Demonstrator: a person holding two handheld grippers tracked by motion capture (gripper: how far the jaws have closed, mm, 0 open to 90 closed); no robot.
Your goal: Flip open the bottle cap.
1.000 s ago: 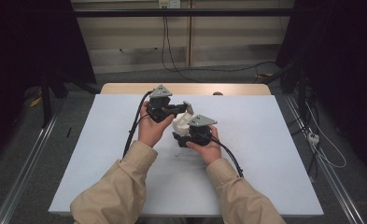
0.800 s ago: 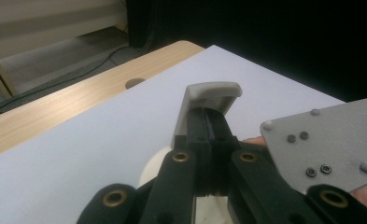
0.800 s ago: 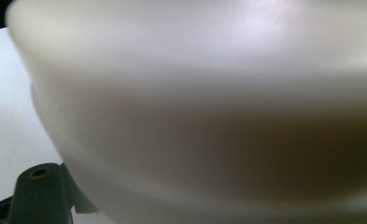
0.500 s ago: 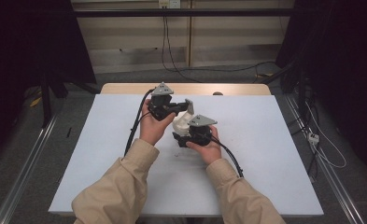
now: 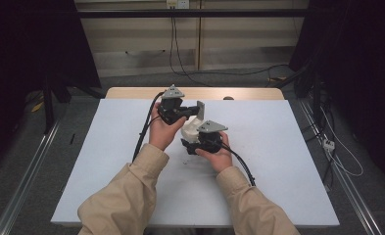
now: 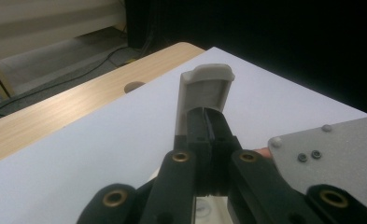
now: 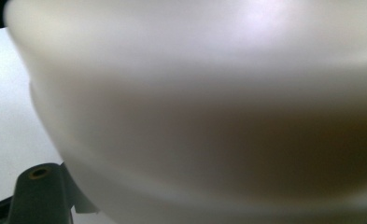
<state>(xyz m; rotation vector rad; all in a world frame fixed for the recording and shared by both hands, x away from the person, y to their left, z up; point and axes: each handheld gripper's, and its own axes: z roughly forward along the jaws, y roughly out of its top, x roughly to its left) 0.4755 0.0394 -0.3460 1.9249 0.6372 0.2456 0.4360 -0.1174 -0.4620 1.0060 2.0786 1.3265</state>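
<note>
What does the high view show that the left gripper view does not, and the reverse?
High view, not the other: the sleeves, the white body under the flap, and the floor cables.
Left gripper view, not the other: a close look at the left tongs shut on the flap's base, and the flap's raised rim.
Both: the left tongs, the upright flap, the table, and its wooden edge with a hole.
</note>
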